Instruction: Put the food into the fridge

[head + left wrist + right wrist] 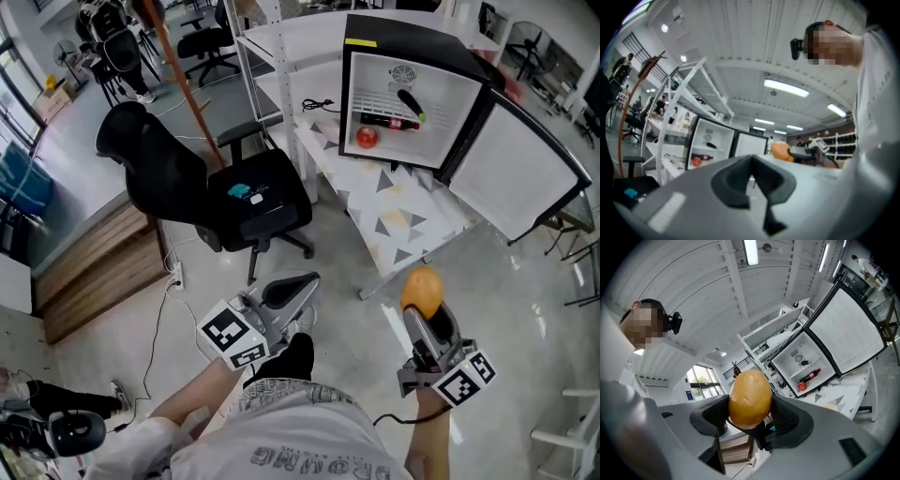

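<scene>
A small black fridge (412, 47) stands on a low table (405, 217) with its door (520, 164) swung open to the right. Inside lie a red round fruit (367, 137), a cola bottle (389, 121) and a dark long vegetable (411, 103). My right gripper (425, 314) is shut on a yellow-orange potato (422, 289), held above the floor in front of the table. The right gripper view shows the potato (749, 390) between the pads, with the fridge (802, 363) far ahead. My left gripper (298, 284) is shut and empty, low at the left.
A black office chair (253, 202) with a teal item on its seat stands left of the table. White shelving (281, 56) rises behind the fridge. A wooden platform (94, 262) and floor cables (173, 281) lie at the left.
</scene>
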Motion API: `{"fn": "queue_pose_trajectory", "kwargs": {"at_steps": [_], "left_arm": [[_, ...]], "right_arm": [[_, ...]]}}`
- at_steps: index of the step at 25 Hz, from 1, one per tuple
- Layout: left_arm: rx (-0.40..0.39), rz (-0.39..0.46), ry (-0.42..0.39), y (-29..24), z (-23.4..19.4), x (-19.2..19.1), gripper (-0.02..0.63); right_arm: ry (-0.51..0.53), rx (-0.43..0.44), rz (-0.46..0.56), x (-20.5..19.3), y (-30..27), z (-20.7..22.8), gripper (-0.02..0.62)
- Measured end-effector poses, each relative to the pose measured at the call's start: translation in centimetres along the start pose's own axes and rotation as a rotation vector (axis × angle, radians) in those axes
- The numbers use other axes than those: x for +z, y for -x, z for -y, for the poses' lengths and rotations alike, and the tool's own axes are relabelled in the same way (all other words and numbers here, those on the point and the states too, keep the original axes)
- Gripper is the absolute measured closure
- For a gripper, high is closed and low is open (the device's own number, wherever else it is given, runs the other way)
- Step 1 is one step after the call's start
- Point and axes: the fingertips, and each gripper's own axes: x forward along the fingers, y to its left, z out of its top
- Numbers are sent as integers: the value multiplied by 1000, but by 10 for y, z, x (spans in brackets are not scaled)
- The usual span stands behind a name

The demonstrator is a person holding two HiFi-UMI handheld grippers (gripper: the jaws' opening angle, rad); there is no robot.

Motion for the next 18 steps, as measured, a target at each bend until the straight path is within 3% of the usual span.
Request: {"fn": "queue_pose_trajectory", "kwargs": {"at_steps": [18], "left_arm": [[11, -17, 27, -52, -179, 29, 598]], "right_arm": [[-19, -63, -54, 22, -162, 59, 321]]}}
